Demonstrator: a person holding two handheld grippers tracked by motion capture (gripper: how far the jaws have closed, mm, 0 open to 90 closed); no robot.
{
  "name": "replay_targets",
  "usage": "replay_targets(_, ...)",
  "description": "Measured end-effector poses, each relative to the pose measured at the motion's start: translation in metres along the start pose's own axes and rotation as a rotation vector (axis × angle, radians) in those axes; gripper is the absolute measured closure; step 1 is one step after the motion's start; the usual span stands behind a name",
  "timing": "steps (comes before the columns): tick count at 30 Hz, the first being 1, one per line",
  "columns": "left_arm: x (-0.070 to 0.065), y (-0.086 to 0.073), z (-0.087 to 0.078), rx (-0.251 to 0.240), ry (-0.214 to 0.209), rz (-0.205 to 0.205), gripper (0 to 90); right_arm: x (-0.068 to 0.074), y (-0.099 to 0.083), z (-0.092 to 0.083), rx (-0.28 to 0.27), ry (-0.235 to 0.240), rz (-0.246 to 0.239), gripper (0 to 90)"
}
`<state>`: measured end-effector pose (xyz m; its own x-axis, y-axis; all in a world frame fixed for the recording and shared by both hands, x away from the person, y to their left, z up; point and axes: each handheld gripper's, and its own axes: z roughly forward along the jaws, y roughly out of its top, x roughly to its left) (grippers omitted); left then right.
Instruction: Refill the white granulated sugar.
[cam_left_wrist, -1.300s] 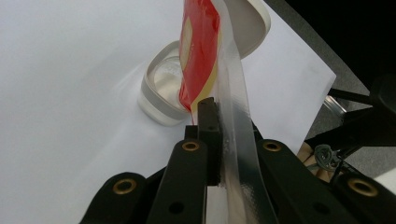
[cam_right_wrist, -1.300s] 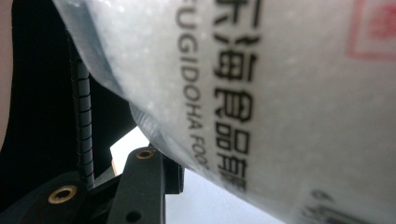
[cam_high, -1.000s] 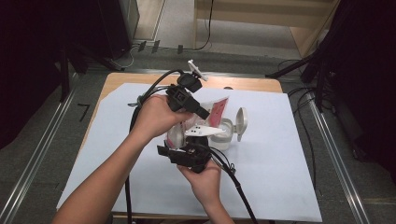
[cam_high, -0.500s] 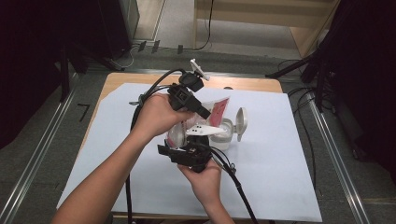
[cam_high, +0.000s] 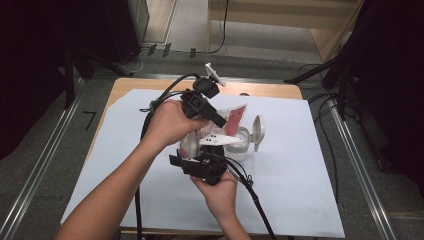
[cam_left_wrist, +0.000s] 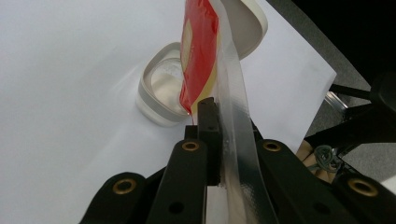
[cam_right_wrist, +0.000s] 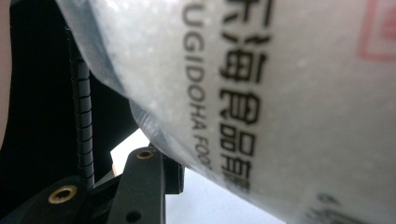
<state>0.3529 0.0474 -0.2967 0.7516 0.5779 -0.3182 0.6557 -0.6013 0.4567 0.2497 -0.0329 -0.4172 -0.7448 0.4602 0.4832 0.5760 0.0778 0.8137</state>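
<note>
While pinched at its clear seam by the left gripper (cam_left_wrist: 212, 140), clamped lower by the right gripper (cam_high: 202, 162), pouch (cam_left_wrist: 201, 51) feels soft, slippery; best gripped at seam, container (cam_left_wrist: 161, 93) at ten o'clock.

Glossy clear plastic film on the pouch (cam_left_wrist: 205, 51), its red print shiny and the sealed edge strip smooth and see-through, while the white granules inside look grainy through the film (cam_right_wrist: 289, 93). The small container (cam_left_wrist: 161, 93) is smooth off-white plastic with a soft sheen, its hinged lid (cam_high: 258, 131) the same. Matt white paper sheet (cam_high: 300, 165) over a pale wooden worktop (cam_high: 260, 89), and the left claw (cam_left_wrist: 210, 116) is matt black plastic with brass-coloured metal rivets.
</note>
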Motion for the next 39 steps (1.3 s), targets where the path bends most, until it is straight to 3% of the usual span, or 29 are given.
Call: replay_targets(39, -0.0002, 0.0019, 0.0003, -0.008, 0.002, 0.002, 87.1, -0.0013, 0.0007, -0.0003, -0.004, -0.003, -0.011, 62.6)
